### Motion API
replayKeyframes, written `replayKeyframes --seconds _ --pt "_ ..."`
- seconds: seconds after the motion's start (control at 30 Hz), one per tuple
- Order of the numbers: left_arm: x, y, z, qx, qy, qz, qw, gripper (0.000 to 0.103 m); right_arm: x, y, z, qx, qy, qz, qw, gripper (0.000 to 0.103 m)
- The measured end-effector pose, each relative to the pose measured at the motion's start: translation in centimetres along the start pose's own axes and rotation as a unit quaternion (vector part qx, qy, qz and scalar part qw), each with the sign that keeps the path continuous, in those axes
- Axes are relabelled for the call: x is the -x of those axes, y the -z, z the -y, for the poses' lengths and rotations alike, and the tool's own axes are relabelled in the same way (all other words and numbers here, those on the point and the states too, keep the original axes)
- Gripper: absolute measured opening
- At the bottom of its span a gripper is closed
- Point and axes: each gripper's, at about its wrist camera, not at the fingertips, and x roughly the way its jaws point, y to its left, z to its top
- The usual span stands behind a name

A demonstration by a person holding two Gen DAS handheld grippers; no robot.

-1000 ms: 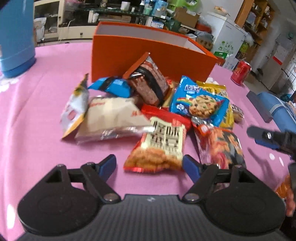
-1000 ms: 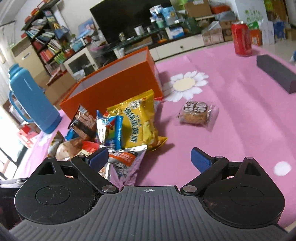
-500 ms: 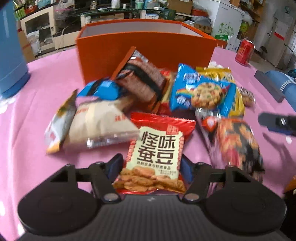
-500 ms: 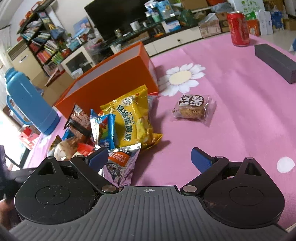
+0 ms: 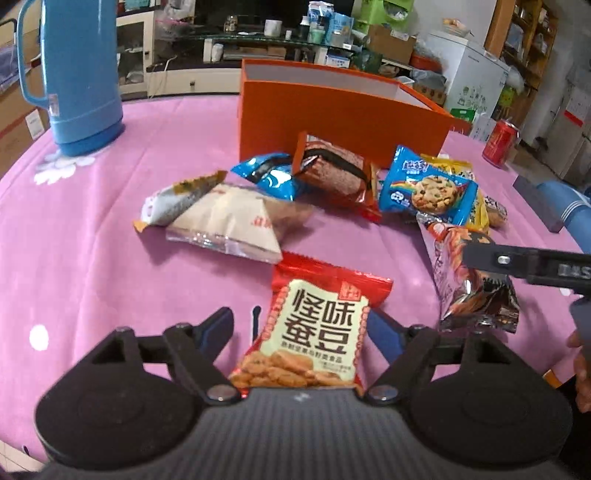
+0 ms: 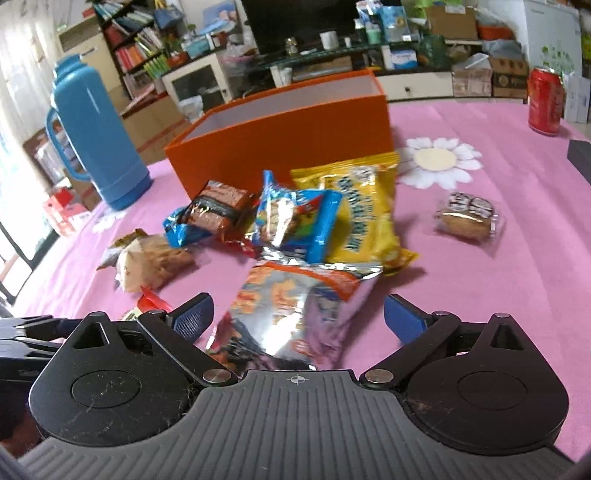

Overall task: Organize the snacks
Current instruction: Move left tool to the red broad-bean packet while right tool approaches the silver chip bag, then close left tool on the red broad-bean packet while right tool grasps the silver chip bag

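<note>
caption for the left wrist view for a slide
Left gripper straddles a red bean-snack packet, snack pile and orange box beyond.

Both wrist views low, close over pink table (image 5: pixel 92 221), facing orange box (image 5: pixel 332 122) (image 6: pixel 288 144); snack pile shared, right view angled from right.

Pink flower-print tablecloth (image 6: pixel 517 229) is covering the table, filling the lower frame. Dark TV screen (image 6: pixel 295 22) is sitting top centre above a low white media cabinet (image 6: pixel 417 86). Bookshelf (image 6: pixel 136 55) is standing upper left; daylight is coming in along the left edge. White fridge (image 5: pixel 476 81) and wooden shelving (image 5: pixel 524 40) are occupying the left-wrist view's upper right.
</note>
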Motion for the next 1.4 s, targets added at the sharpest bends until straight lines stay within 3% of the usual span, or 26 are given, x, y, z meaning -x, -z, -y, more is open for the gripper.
replayKeyframes --seconds 0.17,0.23,0.3,0.37,0.53,0.63,0.9,1.4 --pt "-1.0 0.2 0.9 -0.027 -0.009 -0.007 0.9996 0.081 -2.4 -0.2 -1.7 0.019 0.024 -0.021 0.999 0.084" --pt "-1.4 0.6 1.4 -0.043 -0.016 -0.012 0.9989 0.081 -3.0 0.3 -2.1 0.045 0.041 -0.033 0.998 0.075" --pt "-1.6 0.9 1.8 -0.056 -0.02 -0.012 0.9981 0.07 -2.9 0.8 -1.8 0.057 0.036 -0.037 0.997 0.06" --pt "-1.7 1.0 1.9 -0.059 -0.018 -0.014 0.998 0.066 -2.5 1.1 -1.4 0.069 0.043 -0.037 0.996 0.052" --pt "-1.8 1.1 2.0 -0.066 -0.023 -0.015 0.9974 0.069 -1.1 1.5 2.2 0.044 0.063 -0.042 0.996 0.054" --pt "-2.0 0.9 2.0 -0.061 -0.031 -0.018 0.9975 0.075 -0.3 1.9 3.3 0.035 0.057 -0.04 0.997 0.063" --pt "-2.0 0.8 2.6 -0.069 -0.045 -0.011 0.9966 0.081 -0.4 1.8 1.9 0.058 0.046 -0.039 0.996 0.075" --pt "-2.5 1.0 2.5 -0.061 -0.035 -0.02 0.9973 0.083 -0.7 2.6 1.6 0.086 0.064 -0.05 0.993 0.075"
